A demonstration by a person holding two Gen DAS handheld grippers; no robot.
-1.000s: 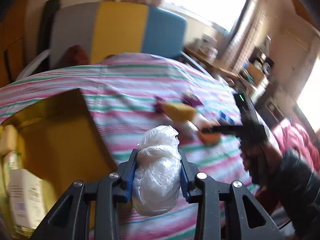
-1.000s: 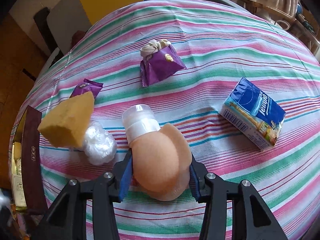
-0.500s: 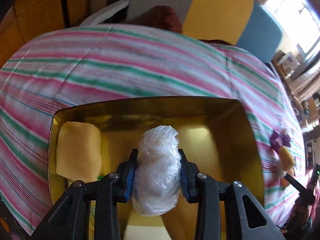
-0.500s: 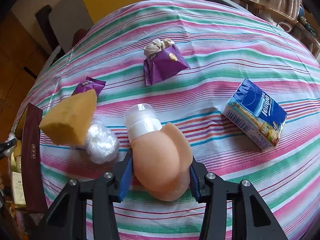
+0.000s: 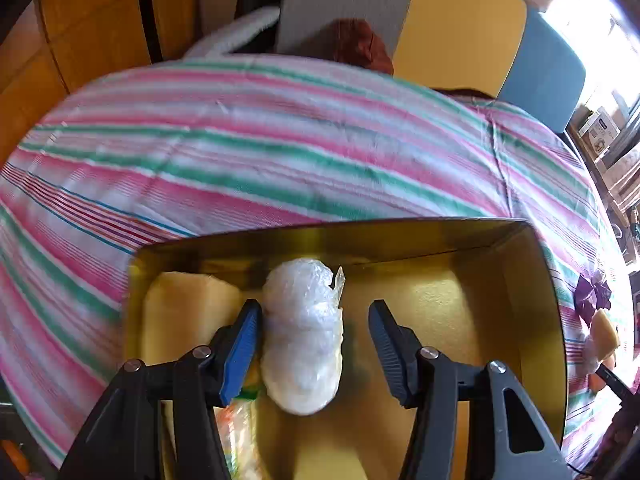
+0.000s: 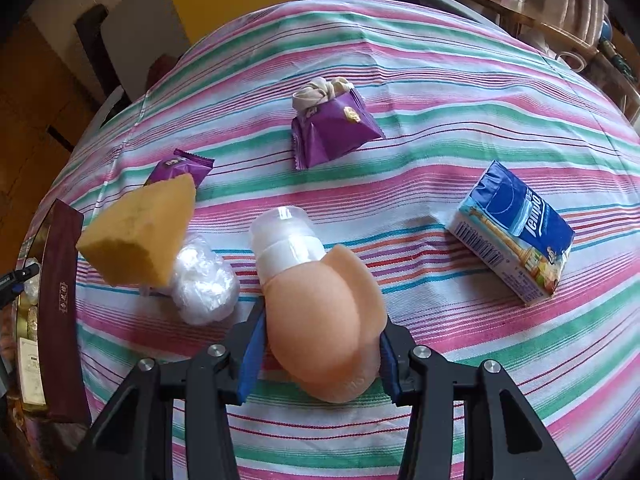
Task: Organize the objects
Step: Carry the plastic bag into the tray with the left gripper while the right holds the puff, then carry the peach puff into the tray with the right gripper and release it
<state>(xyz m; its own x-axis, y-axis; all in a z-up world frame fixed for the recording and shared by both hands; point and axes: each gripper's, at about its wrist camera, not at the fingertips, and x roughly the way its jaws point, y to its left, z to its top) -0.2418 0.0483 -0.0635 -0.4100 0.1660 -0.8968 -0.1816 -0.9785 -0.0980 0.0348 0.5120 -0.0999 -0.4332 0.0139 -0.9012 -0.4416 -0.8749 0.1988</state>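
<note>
In the left wrist view my left gripper (image 5: 316,332) is open over the gold-lined box (image 5: 516,264). A white plastic-wrapped bundle (image 5: 304,336) lies between the jaws, against the left finger and apart from the right one. A yellow sponge block (image 5: 180,320) lies in the box at the left. In the right wrist view my right gripper (image 6: 320,344) is shut on a peach squeeze bottle (image 6: 324,320) with a clear cap, above the striped tablecloth (image 6: 440,80). The box (image 6: 60,300) shows at the far left edge.
On the cloth lie a yellow sponge wedge (image 6: 140,232), a second plastic-wrapped bundle (image 6: 204,280), two purple snack packets (image 6: 336,128) (image 6: 180,164), a knotted beige cloth (image 6: 320,90) and a blue tissue pack (image 6: 516,232). A grey, yellow and blue chair back (image 5: 460,24) stands behind the table.
My left gripper swung from the table's middle to over the box and opened, letting go of the wrapped bundle. My right gripper stayed shut on the bottle, nearly still.
</note>
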